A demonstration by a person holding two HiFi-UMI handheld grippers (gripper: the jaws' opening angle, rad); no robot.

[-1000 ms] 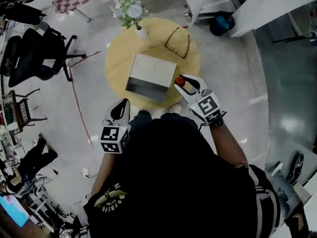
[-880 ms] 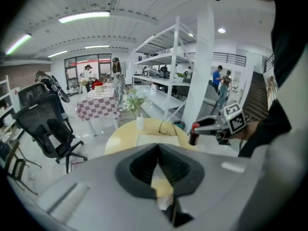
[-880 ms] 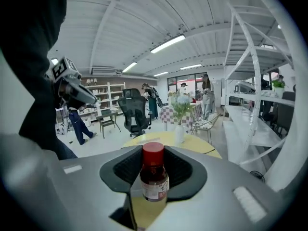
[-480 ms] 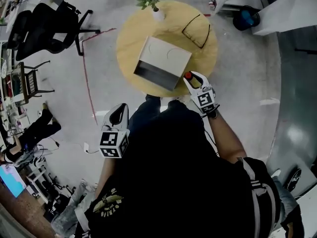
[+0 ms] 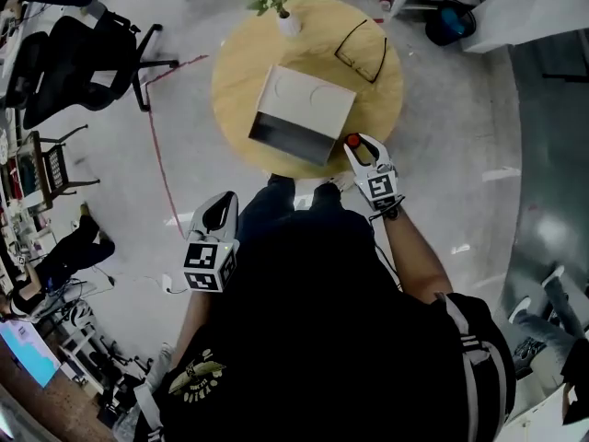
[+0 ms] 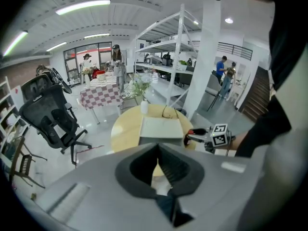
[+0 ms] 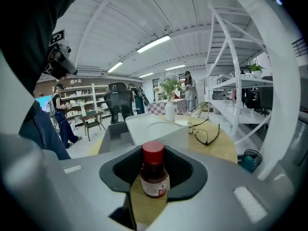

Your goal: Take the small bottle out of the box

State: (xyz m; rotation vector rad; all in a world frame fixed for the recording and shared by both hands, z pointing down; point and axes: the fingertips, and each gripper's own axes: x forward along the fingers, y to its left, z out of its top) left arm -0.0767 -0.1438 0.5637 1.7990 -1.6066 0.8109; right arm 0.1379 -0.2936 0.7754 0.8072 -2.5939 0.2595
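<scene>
Right hand-held gripper (image 5: 355,144), clamped on the small bottle (image 7: 154,172), has sunk toward the desk (image 5: 237,63) just right of the box (image 5: 302,116), so extraction looks complete; left hand-held gripper (image 5: 223,201) is closed and empty.

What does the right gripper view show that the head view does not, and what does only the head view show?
Only the right gripper view: the bottle's label and the ceiling lights. Only the head view: the right claw's marker cube and a red line on the floor. Both: the round table, box, glasses, vase, and the bottle's red cap, upright in the right claw.
</scene>
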